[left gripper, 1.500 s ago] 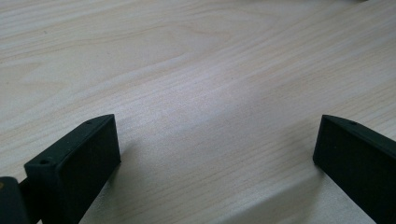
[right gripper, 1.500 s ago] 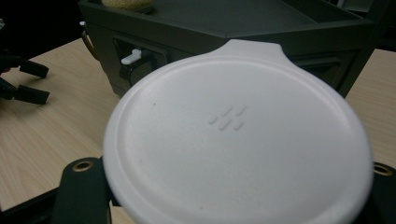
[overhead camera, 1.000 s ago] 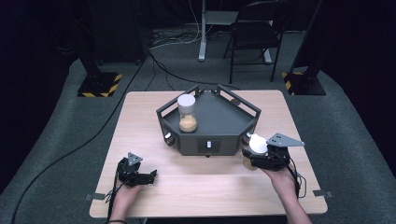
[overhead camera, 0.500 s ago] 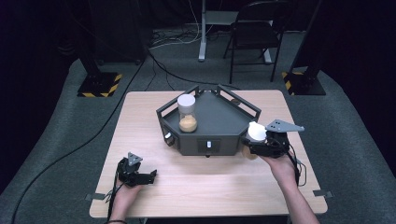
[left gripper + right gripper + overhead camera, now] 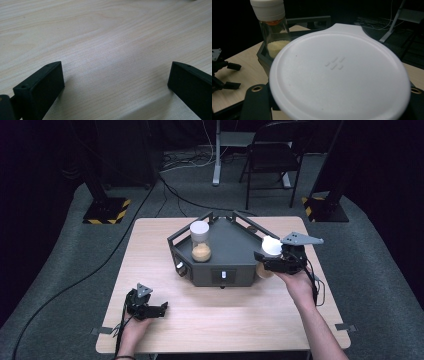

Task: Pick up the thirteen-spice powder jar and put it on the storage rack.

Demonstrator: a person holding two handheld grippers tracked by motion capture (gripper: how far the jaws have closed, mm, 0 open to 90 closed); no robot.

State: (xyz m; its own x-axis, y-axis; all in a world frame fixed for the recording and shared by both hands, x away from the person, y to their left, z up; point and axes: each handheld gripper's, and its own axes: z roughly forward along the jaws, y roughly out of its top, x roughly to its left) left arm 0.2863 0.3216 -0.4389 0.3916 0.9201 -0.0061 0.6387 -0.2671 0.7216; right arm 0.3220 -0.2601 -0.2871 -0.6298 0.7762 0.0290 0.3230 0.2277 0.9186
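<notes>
White-lidded jar (image 5: 270,254) clamped in right gripper (image 5: 266,259), left gripper (image 5: 159,309) wide apart, empty, pale wood table (image 5: 235,320), dark carpeted room.

No words, brands or numbers can be read anywhere. The only mark close to a sign is a small embossed cluster of four short dashes at the middle of the white lid (image 5: 339,72), seen in the right gripper view. In the high view, yellow-and-black hazard stripes run along two floor bases, one far left (image 5: 106,212) and one far right (image 5: 324,209) of the table. A small pale patch on the near face of the dark box (image 5: 224,274) is too small to read
</notes>
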